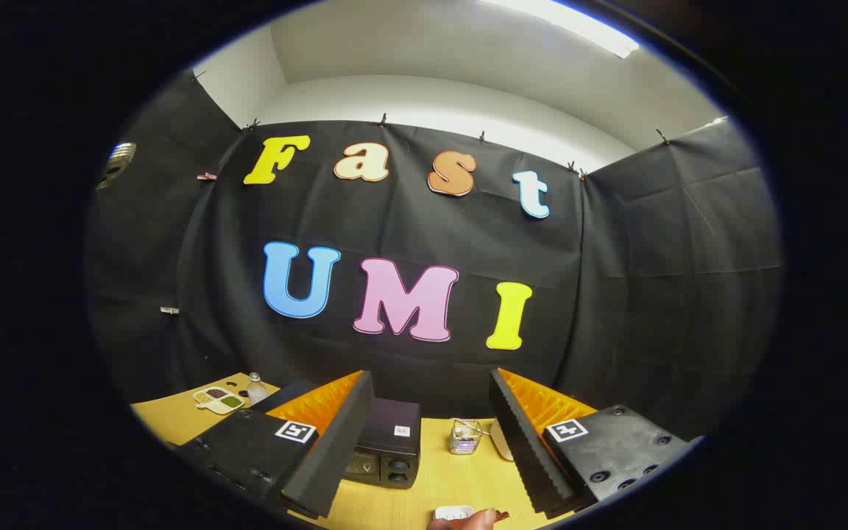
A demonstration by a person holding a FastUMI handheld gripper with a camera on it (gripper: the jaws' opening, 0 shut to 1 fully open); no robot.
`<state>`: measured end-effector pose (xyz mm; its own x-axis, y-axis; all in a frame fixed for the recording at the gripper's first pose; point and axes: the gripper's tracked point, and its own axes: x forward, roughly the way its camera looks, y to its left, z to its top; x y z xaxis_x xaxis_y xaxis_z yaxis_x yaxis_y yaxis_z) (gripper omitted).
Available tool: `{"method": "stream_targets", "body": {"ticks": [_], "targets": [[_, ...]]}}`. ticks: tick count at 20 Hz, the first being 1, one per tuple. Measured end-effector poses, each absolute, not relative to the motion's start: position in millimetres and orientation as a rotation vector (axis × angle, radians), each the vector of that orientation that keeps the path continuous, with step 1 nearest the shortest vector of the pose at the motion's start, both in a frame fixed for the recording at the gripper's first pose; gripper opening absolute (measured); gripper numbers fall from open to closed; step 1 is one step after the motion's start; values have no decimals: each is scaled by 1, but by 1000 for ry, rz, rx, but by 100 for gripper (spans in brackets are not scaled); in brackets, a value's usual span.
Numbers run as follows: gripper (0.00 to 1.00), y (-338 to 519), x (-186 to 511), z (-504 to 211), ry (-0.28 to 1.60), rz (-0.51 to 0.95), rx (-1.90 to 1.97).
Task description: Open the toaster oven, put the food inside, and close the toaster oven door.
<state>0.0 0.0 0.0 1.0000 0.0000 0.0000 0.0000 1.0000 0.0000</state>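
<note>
Two fingers (336, 442) of gripper (435, 449) spread wide, holding nothing. Toaster oven (387, 445) just ahead between them, door shut; wire basket (464, 436) right of it.

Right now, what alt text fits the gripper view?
The open claw hangs high over a wooden table, fingers spread and holding nothing. Between them sit a black toaster oven and a wire basket; a sectioned dish lies far off.
</note>
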Motion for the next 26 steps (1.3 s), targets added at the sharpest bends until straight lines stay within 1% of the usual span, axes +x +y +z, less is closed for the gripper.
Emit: {"method": "stream_targets", "body": {"ticks": [18, 26], "targets": [[97, 5, -5, -22, 48, 15, 33], [97, 13, -5, -50, 111, 37, 36]]}}
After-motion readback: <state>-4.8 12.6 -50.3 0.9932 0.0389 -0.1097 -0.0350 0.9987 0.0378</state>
